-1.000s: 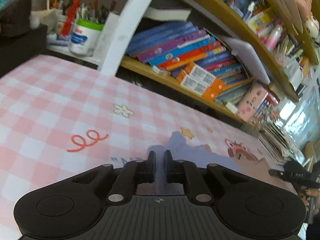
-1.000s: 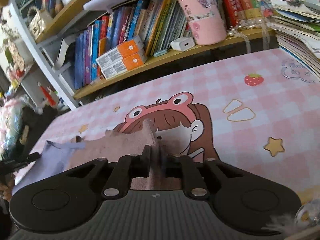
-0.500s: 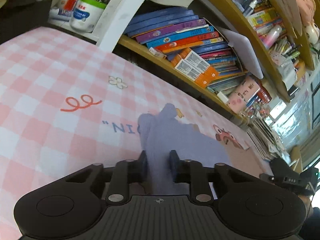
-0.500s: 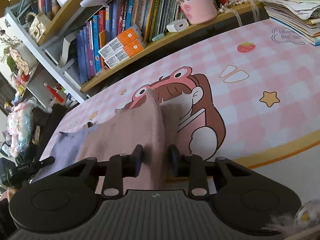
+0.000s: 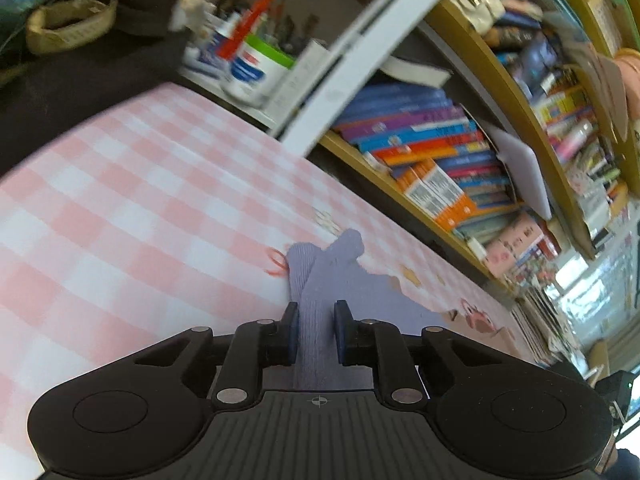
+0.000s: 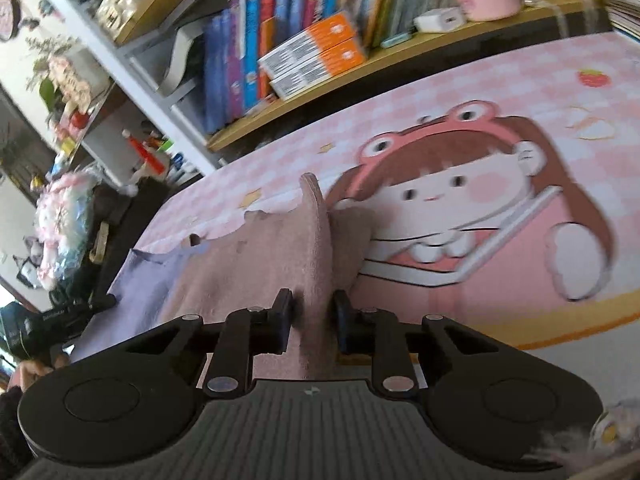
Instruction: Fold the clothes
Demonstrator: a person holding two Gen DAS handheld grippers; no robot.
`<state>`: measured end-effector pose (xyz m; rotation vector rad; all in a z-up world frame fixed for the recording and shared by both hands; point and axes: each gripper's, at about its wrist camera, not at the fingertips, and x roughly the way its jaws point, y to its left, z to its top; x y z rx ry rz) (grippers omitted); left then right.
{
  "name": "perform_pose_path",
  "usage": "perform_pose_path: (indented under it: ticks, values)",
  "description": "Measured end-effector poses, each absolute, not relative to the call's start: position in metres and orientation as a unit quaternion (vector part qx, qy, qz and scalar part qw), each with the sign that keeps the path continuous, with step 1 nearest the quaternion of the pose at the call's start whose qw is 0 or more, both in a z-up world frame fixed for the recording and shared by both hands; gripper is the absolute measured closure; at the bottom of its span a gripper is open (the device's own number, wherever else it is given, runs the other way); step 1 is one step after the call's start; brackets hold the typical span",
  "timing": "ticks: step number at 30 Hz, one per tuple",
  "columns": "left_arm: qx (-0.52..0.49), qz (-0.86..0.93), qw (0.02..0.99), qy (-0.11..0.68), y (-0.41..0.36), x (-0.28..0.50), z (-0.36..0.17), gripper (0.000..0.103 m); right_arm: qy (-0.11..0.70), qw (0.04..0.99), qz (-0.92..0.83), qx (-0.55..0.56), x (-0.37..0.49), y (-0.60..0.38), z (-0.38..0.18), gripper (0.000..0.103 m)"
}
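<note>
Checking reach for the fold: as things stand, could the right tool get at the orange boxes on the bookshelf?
Probably not. The right tool has the pink cloth between its closing jaws, and the orange boxes sit on the shelf beyond the far edge of the table; the cloth would have to be let go first.

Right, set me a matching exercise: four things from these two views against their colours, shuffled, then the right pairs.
Things:
1. left cloth fold, left wrist view
2. right cloth fold, right wrist view
3. stacked boxes on the shelf
4. tub lid by the pens

Colours:
a. orange and white
b. dusty pink
c. lavender
d. green

Pairs: 1-c, 2-b, 3-a, 4-d
</note>
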<state>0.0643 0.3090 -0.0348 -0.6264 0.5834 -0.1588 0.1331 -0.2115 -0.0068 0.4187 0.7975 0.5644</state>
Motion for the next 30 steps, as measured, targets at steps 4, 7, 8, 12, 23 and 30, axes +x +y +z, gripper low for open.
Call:
perform_pose_path:
  ticks: [4,7,8,12,23,30]
  values:
    - [-0.312,-0.062,0.907,0.276,0.325,0.061,-0.036,0.088,0.375,0.868,0.275,0.173,0.133,-0.192,-0.005,0.081]
    - [-0.313,-0.048,0.909,0.270,0.328,0.056,-0.034,0.085,0.364,0.880,0.270,0.141,0.130,-0.193,-0.001,0.073]
    - [-0.315,-0.040,0.910,0.265,0.330,0.051,-0.031,0.084,0.361,0.884,0.268,0.130,0.129,-0.193,0.000,0.069]
    - [-0.309,-0.009,0.920,0.239,0.334,0.025,-0.011,0.083,0.332,0.902,0.268,0.067,0.119,-0.197,0.011,0.064]
    - [-0.332,0.060,0.910,0.243,0.284,-0.066,0.014,0.060,0.215,0.880,0.416,-0.081,0.083,-0.208,0.035,0.060]
    - [-0.456,0.086,0.846,0.261,0.266,-0.072,-0.016,0.048,0.228,0.833,0.484,-0.140,0.091,-0.195,0.024,0.064]
